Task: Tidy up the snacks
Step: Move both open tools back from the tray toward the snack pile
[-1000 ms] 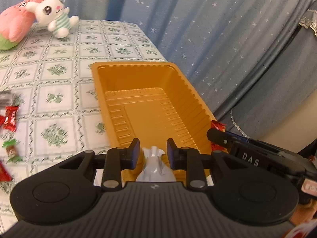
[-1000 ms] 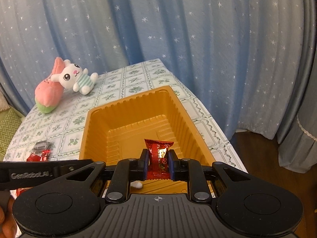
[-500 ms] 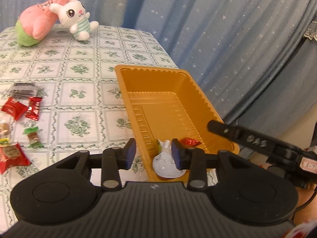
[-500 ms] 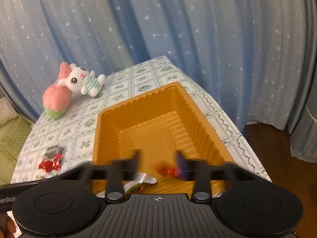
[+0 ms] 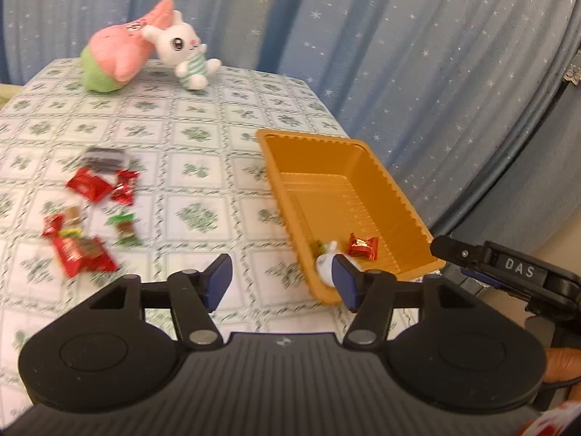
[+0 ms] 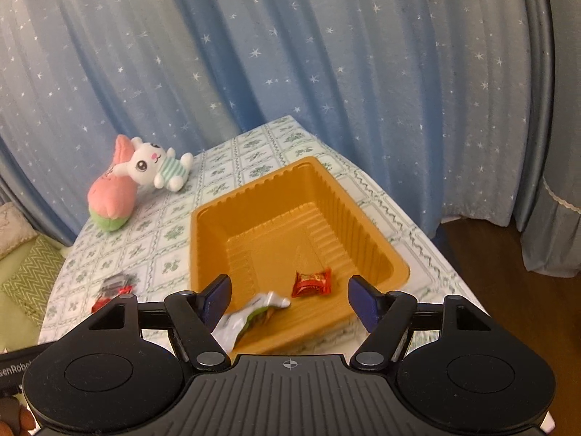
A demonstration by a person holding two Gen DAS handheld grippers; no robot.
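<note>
Your left gripper (image 5: 279, 283) hangs over the tablecloth (image 5: 203, 145) beside the near end of the orange tray (image 5: 366, 167); its jaws are opening and nothing lies between them. Your right gripper (image 6: 290, 299) is above the tray's near end with its jaws spread wide and empty. Inside the tray (image 6: 254, 203), at the near end, lie a red candy (image 6: 312, 282) and a white packet (image 6: 250, 314) with a green patch, close together; neither is touched by a finger. The remaining snacks (image 5: 90, 218), mostly red wrappers, lie scattered on the cloth well to the left of the tray. At the far end of the table, a white plush rabbit (image 5: 185, 52) leans against a pink plush toy (image 5: 120, 49). A starred blue curtain (image 6: 326, 72) hangs behind.
</note>
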